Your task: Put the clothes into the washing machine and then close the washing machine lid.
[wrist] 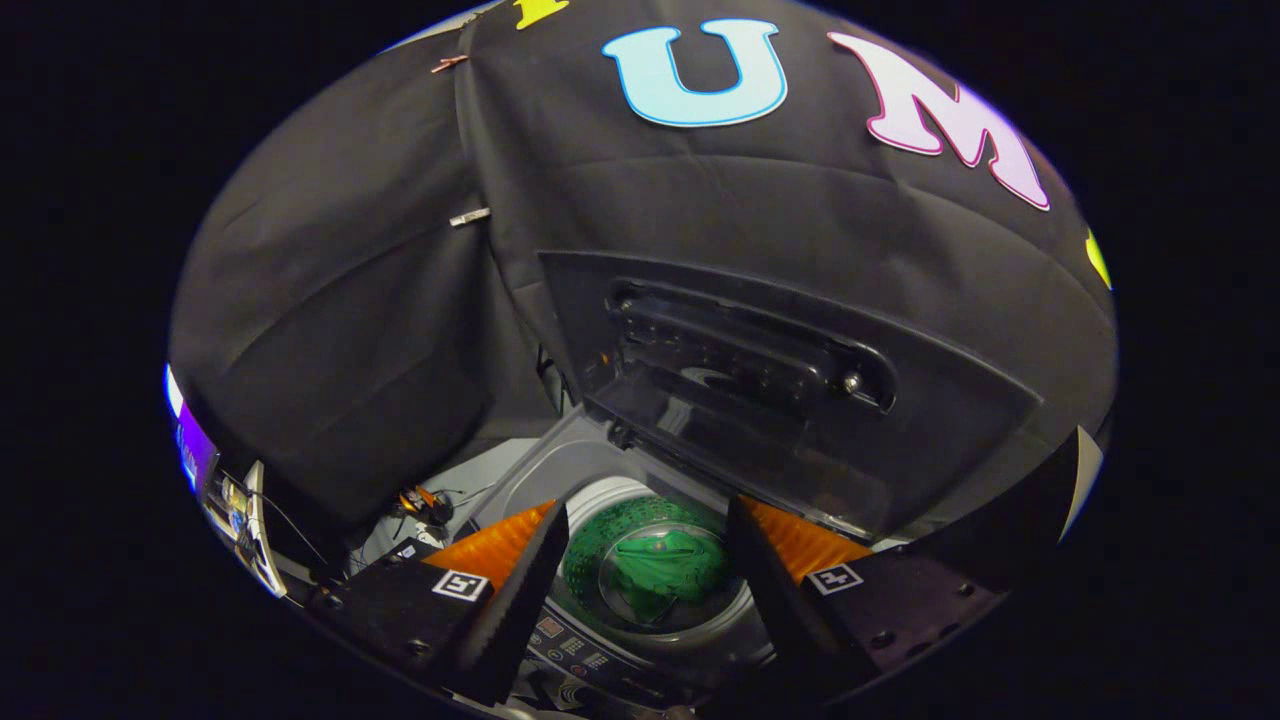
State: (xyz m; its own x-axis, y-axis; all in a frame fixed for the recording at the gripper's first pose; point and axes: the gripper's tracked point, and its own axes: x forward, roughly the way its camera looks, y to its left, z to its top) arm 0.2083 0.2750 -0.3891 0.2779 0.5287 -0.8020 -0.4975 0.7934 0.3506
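Jaws apart and empty, green garment (668,575) lying in washer drum (600,540) beyond them.

Black cloth wall (330,330): hangs well beyond the fingers.
Metal clips (469,216): pinned on the cloth's seam.
Orange-black object (420,502): left of the fingers, blurred.

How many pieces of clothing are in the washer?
1: a green garment lies in the drum, seen between the open gripper fingers, below the raised lid. More may be hidden underneath.
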